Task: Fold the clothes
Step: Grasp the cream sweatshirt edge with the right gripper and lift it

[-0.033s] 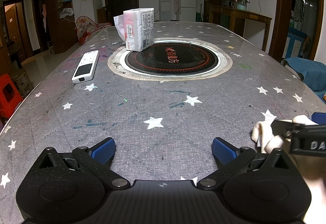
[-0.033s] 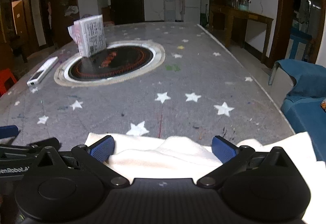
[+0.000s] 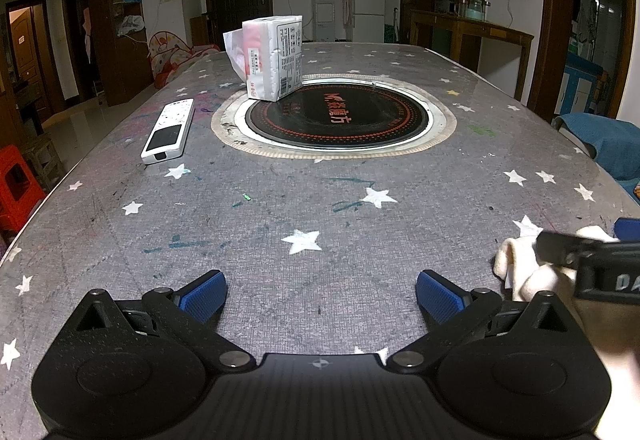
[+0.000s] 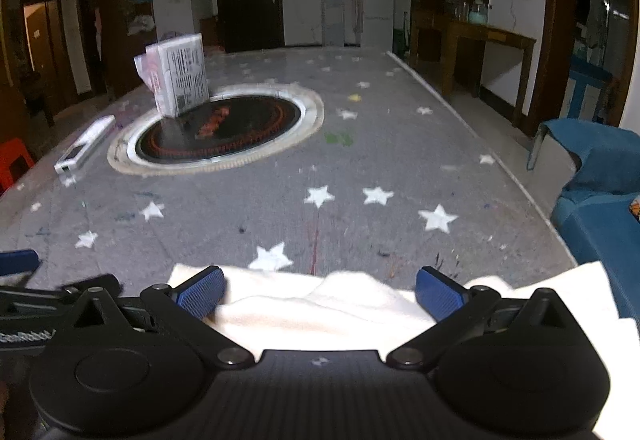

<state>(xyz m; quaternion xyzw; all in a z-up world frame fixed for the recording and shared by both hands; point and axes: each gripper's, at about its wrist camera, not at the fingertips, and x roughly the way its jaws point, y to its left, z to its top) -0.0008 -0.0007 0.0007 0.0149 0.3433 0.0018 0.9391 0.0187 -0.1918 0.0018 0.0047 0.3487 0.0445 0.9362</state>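
Observation:
A white garment (image 4: 312, 308) lies crumpled at the near edge of the grey star-patterned table (image 4: 360, 160). My right gripper (image 4: 320, 294) is open, its blue pads on either side of the cloth and just above it. My left gripper (image 3: 320, 296) is open and empty over bare table, left of the garment. In the left wrist view a bunched end of the garment (image 3: 516, 264) shows at the right, partly hidden by the right gripper's black body (image 3: 592, 260).
A round black cooktop (image 3: 336, 116) is set into the table's middle. A tissue pack (image 3: 274, 58) stands on its far left rim. A white remote (image 3: 168, 132) lies left of it. A blue chair (image 4: 592, 192) stands beside the table's right edge.

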